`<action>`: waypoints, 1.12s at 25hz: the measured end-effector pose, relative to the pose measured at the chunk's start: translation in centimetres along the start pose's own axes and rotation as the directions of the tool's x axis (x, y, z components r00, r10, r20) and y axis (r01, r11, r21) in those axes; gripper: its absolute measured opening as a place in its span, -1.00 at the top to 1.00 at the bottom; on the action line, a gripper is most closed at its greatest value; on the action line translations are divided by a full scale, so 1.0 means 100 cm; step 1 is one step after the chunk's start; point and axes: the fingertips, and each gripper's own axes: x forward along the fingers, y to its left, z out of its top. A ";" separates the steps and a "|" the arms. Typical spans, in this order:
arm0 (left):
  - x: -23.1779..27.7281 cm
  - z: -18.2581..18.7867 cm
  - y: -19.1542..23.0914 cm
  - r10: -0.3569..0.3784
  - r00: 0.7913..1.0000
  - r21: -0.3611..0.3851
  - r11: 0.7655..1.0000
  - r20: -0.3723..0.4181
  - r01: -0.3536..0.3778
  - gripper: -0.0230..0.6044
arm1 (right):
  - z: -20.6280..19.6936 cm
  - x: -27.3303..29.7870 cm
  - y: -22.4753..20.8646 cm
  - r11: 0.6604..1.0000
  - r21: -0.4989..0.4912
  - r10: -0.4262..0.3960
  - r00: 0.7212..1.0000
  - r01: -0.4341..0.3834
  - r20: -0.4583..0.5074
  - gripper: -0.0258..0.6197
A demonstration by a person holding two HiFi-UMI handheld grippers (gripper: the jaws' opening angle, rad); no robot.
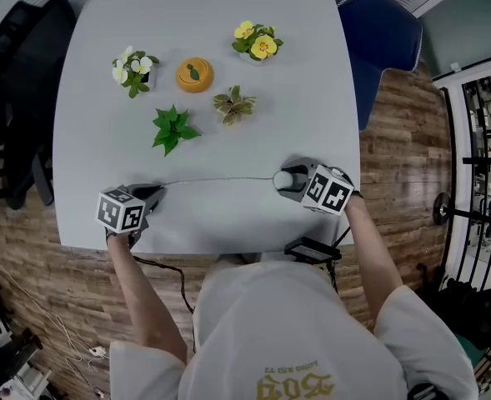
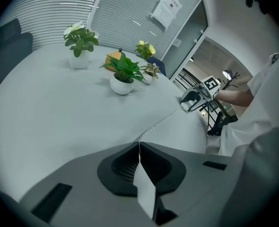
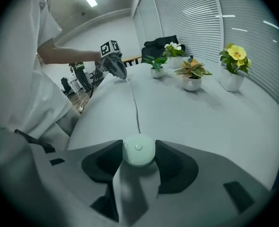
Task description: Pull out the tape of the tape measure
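A round pale-green tape measure [image 3: 139, 151] sits between the pads of my right gripper [image 3: 138, 154], which is shut on it near the table's front right; in the head view the tape measure [image 1: 283, 179] shows at my right gripper [image 1: 288, 182]. Its thin white tape [image 1: 216, 179] runs stretched across the table to my left gripper [image 1: 151, 197]. In the left gripper view my left gripper [image 2: 139, 148] is shut on the tape's end [image 2: 143, 186], and the tape [image 2: 159, 125] leads away to the right gripper [image 2: 193, 100].
Several small potted plants stand mid-table: white flowers [image 1: 134, 69], a green plant [image 1: 172, 128], a variegated one [image 1: 233, 105], yellow flowers [image 1: 256, 42]. An orange round object [image 1: 194, 75] lies among them. A blue chair [image 1: 380, 36] stands at the right, dark chairs [image 1: 20, 73] at the left.
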 end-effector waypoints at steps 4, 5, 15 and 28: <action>-0.001 -0.003 0.003 0.011 1.000 -0.004 1.000 0.003 -0.011 0.90 | 0.000 0.003 -0.001 1.000 -0.009 -0.005 1.000 0.005 -0.005 0.21; -0.001 -0.004 0.004 0.013 1.000 -0.005 1.000 0.003 -0.013 0.90 | 0.000 0.003 -0.002 1.000 -0.004 -0.006 1.000 0.006 -0.004 0.21; 0.000 -0.005 0.008 0.047 0.999 0.002 0.999 0.015 -0.048 0.90 | -0.001 0.005 -0.005 0.999 0.033 -0.030 1.000 0.030 0.007 0.20; -0.005 -0.012 0.012 0.083 0.996 -0.014 0.996 0.022 -0.082 0.88 | -0.001 0.004 -0.006 0.997 0.062 -0.036 0.999 0.035 0.019 0.19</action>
